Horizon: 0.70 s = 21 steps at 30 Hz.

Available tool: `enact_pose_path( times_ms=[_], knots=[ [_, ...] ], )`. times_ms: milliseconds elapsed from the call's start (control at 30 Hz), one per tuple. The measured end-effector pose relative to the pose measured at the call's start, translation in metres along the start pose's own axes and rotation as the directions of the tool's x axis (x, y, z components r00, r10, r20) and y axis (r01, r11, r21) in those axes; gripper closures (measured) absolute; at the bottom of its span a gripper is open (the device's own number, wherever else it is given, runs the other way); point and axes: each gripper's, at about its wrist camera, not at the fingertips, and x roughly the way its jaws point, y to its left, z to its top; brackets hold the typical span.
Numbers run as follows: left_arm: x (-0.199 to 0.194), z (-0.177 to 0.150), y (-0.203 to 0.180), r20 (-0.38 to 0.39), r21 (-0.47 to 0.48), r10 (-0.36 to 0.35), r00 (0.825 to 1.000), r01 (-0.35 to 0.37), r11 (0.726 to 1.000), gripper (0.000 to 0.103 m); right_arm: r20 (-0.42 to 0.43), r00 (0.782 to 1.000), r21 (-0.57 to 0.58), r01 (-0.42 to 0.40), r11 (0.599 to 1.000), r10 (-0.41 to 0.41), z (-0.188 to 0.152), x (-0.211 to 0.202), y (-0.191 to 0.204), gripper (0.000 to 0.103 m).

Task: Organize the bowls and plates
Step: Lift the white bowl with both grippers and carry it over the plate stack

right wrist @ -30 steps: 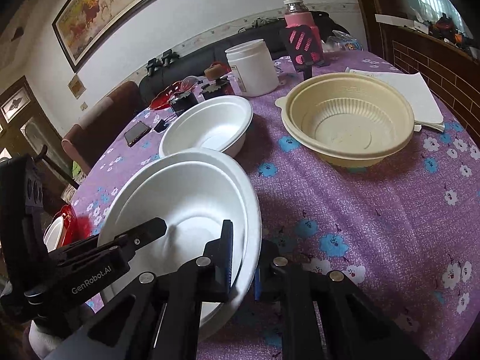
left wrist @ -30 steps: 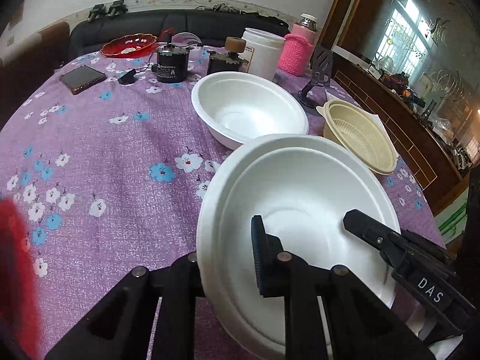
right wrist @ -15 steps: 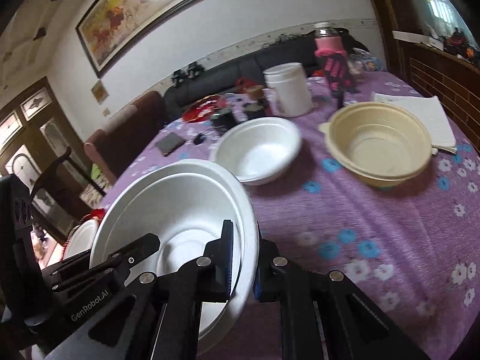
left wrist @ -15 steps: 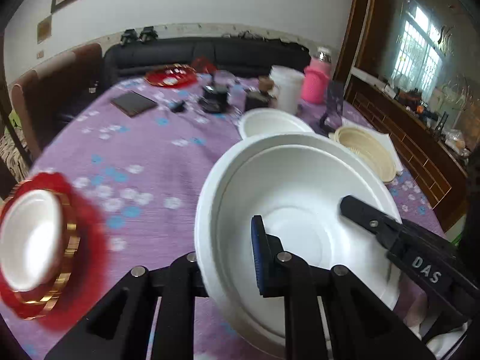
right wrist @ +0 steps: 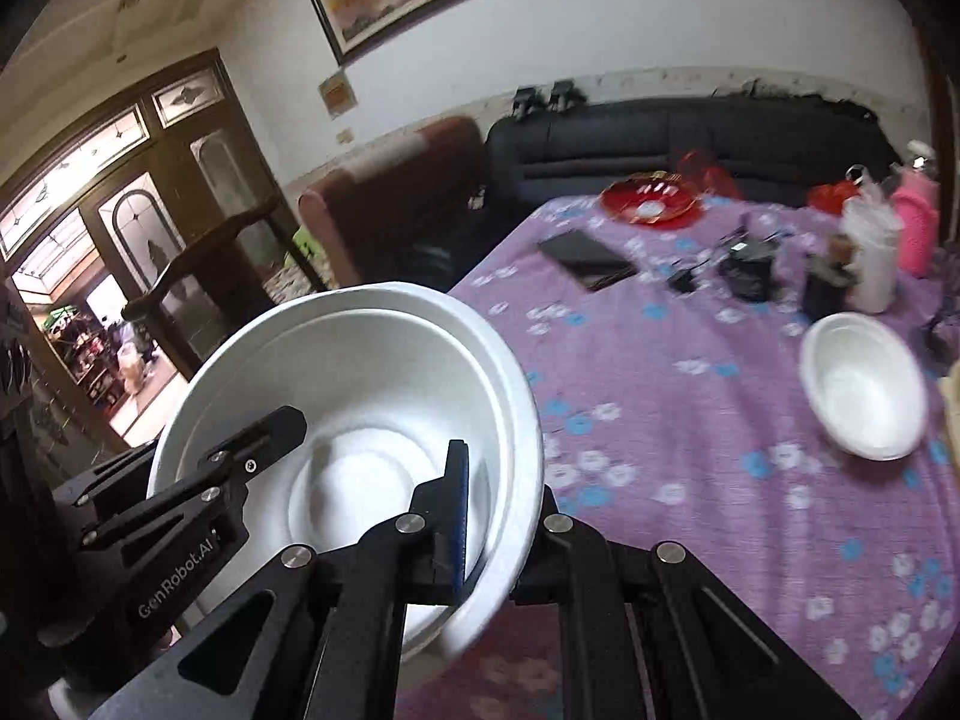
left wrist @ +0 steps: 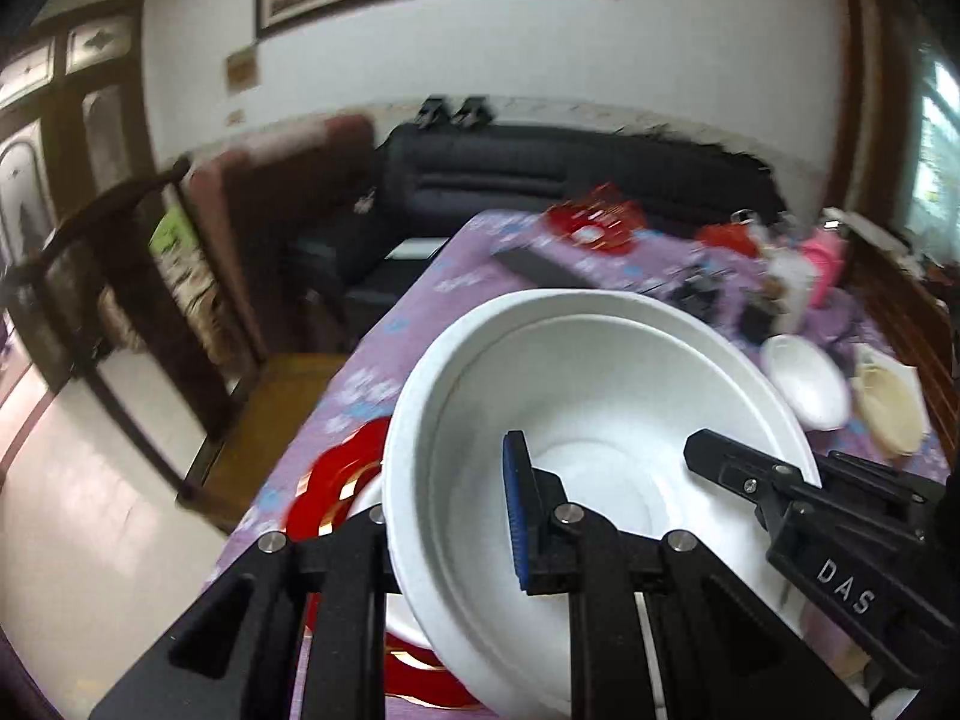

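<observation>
Up off the desk, a white foam bowl hangs between both grippers, mouth tilted toward the cameras, round and smooth. Left gripper has its jaws pinching the bowl's left rim; its body reads "GenRobot.AI". Right gripper, lettered "DAS", pinches the opposite rim. Below sits a red plate. Farther right on the floral purple cloth, a second white bowl rests upright.

Gripping the near rim of a large white foam bowl between the left gripper fingers, tilting it above a red scalloped plate lying on the purple floral tablecloth, right gripper clamping the opposite rim.
</observation>
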Motion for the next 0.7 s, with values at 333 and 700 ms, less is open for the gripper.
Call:
enact_pose_path(
  times_ms=[333, 700],
  knots=[
    [0.068, -0.019, 0.049, -0.146, -0.062, 0.053, 0.988, -0.062, 0.996, 0.081, -0.138, 0.989, -0.03, 0.051, 0.998, -0.055, -0.019, 0.08, 0.018, 0.092],
    [0.045, -0.018, 0.066, -0.062, -0.101, 0.122, 0.991, -0.128, 0.987, 0.046, -0.097, 0.98, -0.137, 0.16, 0.977, -0.174, -0.02, 0.092, 0.025, 0.091]
  ],
)
